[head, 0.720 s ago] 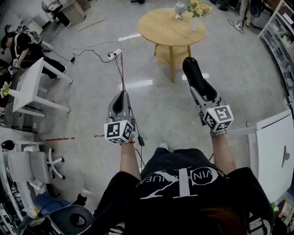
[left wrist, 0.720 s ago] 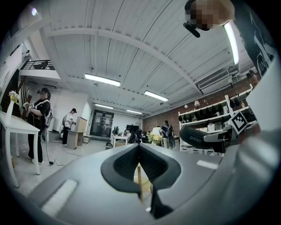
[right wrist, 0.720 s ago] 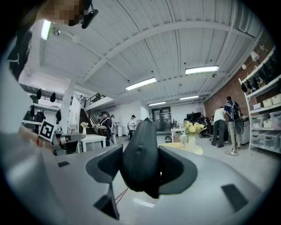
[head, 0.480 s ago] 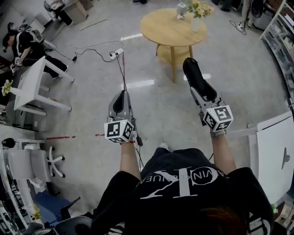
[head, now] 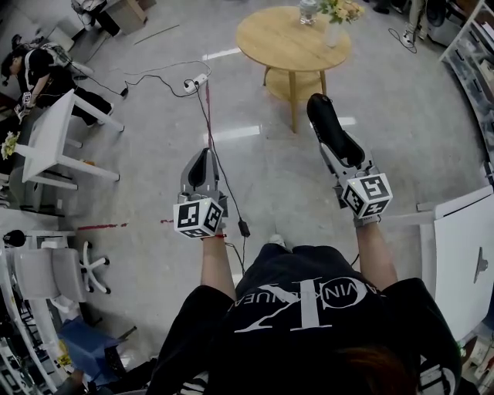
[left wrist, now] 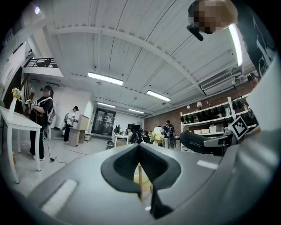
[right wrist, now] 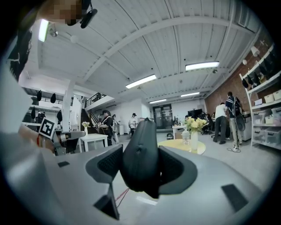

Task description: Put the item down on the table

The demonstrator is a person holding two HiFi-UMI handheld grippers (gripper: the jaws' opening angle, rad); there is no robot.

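Right hand-held gripper (head: 338, 150), mine, clenched on a black, elongated, rounded item (head: 325, 122) held in the air over the floor. The item's long axis runs forward along the jaws, with its free end pointing toward the round wooden surface (head: 278, 42), well apart. Left hand-held gripper (head: 202, 171) closed, empty. Risks, as I judge them: letting go here would drop the item onto the floor, and a careless approach could knock the vase of flowers (head: 333, 11).

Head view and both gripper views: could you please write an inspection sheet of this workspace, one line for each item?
Surface: round wooden table, ahead of both grippers.
Job's things: black oblong item, held above the floor.
Clutter: flower vase and glass jar on the table.
Grippers: right gripper shut on the item; left gripper jaws together, empty.
Cables: power strip and black cable on the floor.
Surroundings: white table, office chair, people.
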